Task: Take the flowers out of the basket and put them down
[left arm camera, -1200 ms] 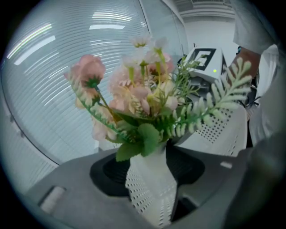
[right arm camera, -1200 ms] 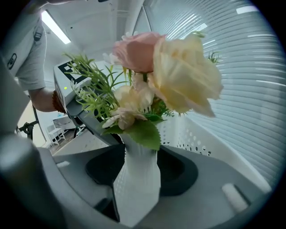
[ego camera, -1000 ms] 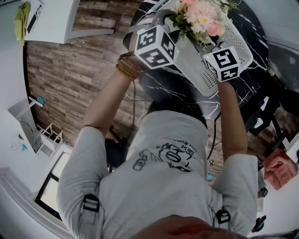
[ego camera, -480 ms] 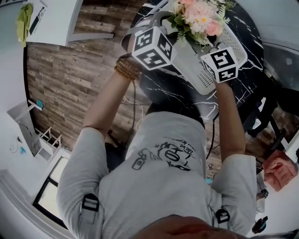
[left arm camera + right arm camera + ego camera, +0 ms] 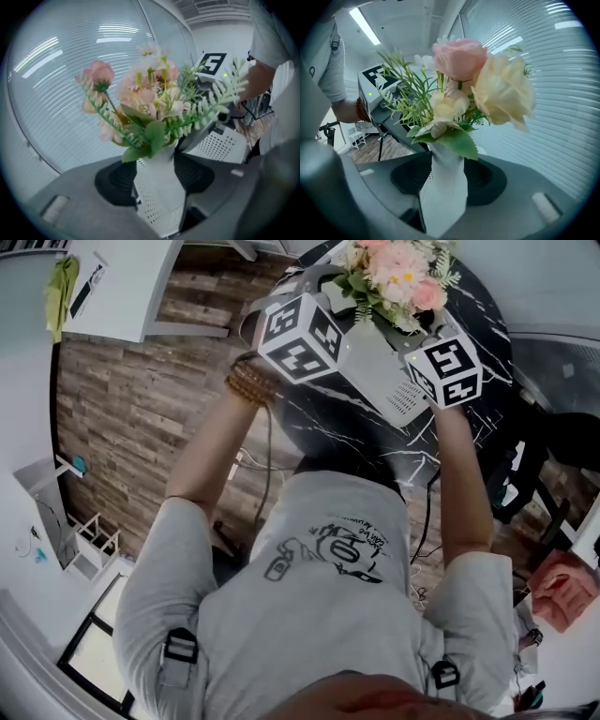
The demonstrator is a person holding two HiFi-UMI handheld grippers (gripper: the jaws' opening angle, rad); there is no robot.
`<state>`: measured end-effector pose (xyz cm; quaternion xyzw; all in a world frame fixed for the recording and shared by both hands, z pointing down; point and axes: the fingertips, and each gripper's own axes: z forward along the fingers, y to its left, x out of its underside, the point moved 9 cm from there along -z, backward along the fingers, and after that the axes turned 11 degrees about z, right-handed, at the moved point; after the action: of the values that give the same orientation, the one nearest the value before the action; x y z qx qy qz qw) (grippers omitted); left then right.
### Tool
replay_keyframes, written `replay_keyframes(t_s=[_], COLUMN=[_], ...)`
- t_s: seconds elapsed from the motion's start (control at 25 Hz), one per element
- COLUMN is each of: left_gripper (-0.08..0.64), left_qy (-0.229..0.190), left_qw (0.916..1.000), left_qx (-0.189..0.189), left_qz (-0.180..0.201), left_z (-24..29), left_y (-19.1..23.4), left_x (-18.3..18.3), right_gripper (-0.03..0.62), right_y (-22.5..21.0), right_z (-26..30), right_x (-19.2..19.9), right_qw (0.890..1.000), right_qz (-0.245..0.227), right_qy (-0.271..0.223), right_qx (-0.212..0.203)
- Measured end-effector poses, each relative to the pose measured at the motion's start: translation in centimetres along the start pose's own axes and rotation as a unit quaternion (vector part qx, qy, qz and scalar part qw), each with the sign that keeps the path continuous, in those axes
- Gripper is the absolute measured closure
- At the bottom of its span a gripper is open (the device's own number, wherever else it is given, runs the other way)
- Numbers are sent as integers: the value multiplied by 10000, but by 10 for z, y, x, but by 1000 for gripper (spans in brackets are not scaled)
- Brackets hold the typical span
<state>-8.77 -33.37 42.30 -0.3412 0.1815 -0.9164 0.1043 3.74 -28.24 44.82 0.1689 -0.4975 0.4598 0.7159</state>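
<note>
Holding up a white perforated plastic basket [image 5: 380,371] with both tools, one on each side of it. With the left tool [image 5: 157,180]: clamped onto a strip of the basket's perforated wall, which fills the whole gap between the pads. With the right tool [image 5: 445,183]: gripping the opposite wall the same way, closed on plastic and not on any stem.

Directly above and just beyond both tools: a bunch of pink and cream artificial flowers [image 5: 150,108] with green fern sprigs, standing inside the basket and spreading over its rim. From the right tool, a pink rose and a large cream bloom nearest; from the left tool, fern fronds reaching across toward the other tool's marker cube.

Below the tools: a black marble-patterned round worktop [image 5: 356,432]. Judging by the head view, basket tilted and carried off that surface rather than resting on it.

Judged as early in the task: none of the main work done. Flowers neither gripped nor drawn out. Left to do, most likely: rest the basket on the worktop or steady it with one tool, free the other, close on the stems, draw the bunch up and out, lay it down beside the basket.
</note>
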Motion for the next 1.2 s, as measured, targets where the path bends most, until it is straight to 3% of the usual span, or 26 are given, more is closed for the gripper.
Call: replay_keyframes(t_s=[0.84,1.2], left_gripper=[310,310], left_qy=[-207,-222], left_qw=[9989,9989], left_qx=[-394,-346], left_qz=[169,246], left_z=[-97,-94], left_y=[8,5], left_x=[-84,-97], right_gripper=[371,371], right_y=[44,41], right_z=[-84,-96], right_x=[-86,-84], right_qw=[9986,9988], right_qz=[-411,-338], right_qy=[-335,-358], right_qx=[-24,51])
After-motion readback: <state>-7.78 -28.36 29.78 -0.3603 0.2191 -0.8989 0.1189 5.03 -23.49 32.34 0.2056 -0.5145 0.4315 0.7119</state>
